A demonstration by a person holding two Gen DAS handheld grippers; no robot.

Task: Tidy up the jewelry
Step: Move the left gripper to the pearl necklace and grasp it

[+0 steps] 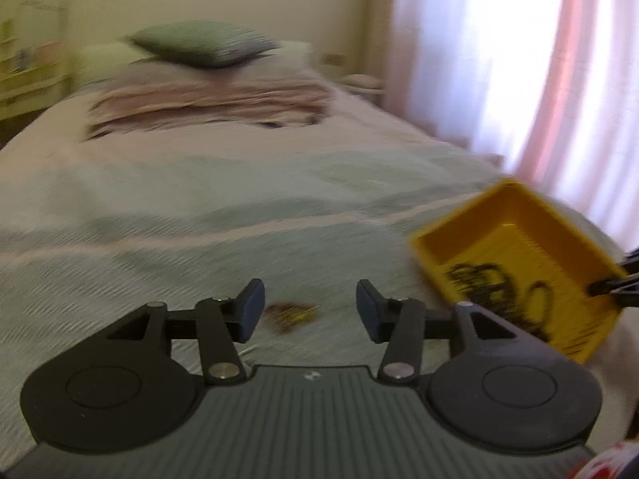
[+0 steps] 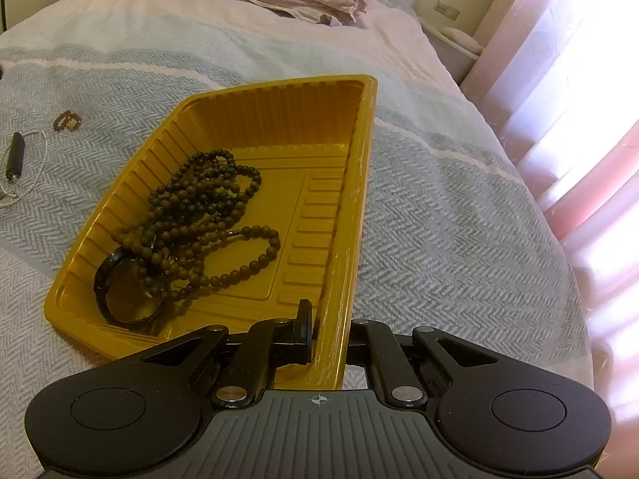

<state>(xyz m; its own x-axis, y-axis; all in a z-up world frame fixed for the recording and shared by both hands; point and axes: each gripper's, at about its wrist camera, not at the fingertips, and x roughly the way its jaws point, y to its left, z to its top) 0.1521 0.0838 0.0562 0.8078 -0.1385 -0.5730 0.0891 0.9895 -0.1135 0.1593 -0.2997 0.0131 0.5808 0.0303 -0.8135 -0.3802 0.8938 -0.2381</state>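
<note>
In the right wrist view, my right gripper [image 2: 329, 331] is shut on the near right wall of a yellow plastic tray [image 2: 279, 111] lying on the bed. Inside the tray are a dark beaded necklace [image 2: 199, 215] and a black bangle [image 2: 127, 295]. Left of the tray on the cover lie a small brown-gold beaded piece [image 2: 68, 119] and a black pendant on a silver chain [image 2: 16, 155]. The left wrist view is blurred. There my left gripper [image 1: 310, 307] stands open just above the brown-gold piece [image 1: 291, 313], not touching it. The tray [image 1: 519, 207] is to its right.
The bed cover [image 2: 439, 199] is grey-white herringbone. Folded pink blankets [image 1: 207, 99] and a green pillow [image 1: 199, 42] sit at the head of the bed. Pink curtains [image 1: 519, 60] hang along the right side, where the mattress edge drops off.
</note>
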